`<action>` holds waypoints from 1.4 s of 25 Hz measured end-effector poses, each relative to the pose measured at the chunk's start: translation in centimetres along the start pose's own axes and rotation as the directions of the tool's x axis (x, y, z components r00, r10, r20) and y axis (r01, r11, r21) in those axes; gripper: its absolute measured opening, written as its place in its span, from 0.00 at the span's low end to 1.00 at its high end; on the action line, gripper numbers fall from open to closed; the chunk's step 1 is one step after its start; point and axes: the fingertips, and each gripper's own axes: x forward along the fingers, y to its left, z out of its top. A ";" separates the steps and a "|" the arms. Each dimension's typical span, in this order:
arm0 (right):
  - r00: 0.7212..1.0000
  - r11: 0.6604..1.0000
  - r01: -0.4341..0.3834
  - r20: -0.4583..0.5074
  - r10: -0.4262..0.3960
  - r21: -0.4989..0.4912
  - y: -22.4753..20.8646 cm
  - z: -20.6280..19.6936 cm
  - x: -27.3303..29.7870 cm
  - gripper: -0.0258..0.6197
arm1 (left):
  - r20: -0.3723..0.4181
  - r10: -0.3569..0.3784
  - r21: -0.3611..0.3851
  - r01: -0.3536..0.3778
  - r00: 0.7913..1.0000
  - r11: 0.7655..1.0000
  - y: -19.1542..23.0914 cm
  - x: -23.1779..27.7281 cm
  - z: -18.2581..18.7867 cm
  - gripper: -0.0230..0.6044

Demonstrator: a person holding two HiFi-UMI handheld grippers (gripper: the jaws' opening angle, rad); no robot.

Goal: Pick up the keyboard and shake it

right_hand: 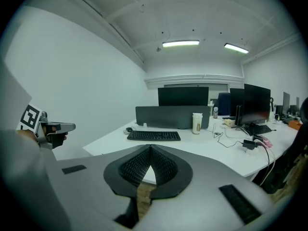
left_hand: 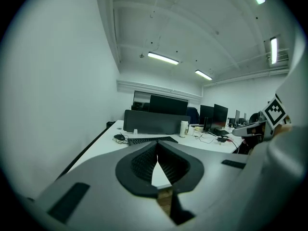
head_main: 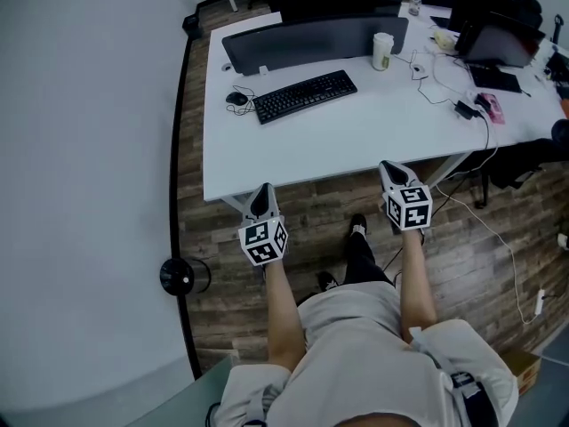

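Jaws of left gripper [head_main: 264, 189] and right gripper [head_main: 390, 166] meet empty, well apart from keyboard [head_main: 305, 95].

A person [head_main: 364, 354] is holding the left gripper [head_main: 262, 191] and right gripper [head_main: 392, 169] at a white desk's [head_main: 356, 140] near edge. The black keyboard [head_main: 305, 96] is lying farther back beside a mouse [head_main: 236, 99], untouched.
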 end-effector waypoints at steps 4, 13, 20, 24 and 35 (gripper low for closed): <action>1.000 1.000 0.012 -0.005 -0.012 0.005 -1.6 0.4 0.8 0.10 | -0.019 -0.023 -0.003 0.023 1.000 1.000 -0.9 2.2 -0.5 0.06; 1.000 1.000 -0.005 -0.009 0.005 -0.002 -4.1 3.4 5.3 0.10 | -0.063 -0.035 0.019 0.036 0.997 0.999 -1.2 7.8 -1.0 0.06; 1.000 0.998 -0.025 0.017 0.024 0.055 -6.6 5.5 10.4 0.10 | -0.071 -0.034 0.075 0.039 0.997 0.996 -0.2 13.0 1.2 0.06; 0.998 0.996 -0.064 0.006 0.064 0.055 -7.4 6.3 13.7 0.10 | -0.049 0.007 0.104 -0.001 0.999 0.995 1.1 15.7 3.6 0.06; 0.993 0.992 -0.115 0.005 0.115 0.043 -12.5 9.2 19.2 0.10 | -0.066 -0.009 0.143 0.018 0.998 0.989 -2.2 23.7 4.5 0.06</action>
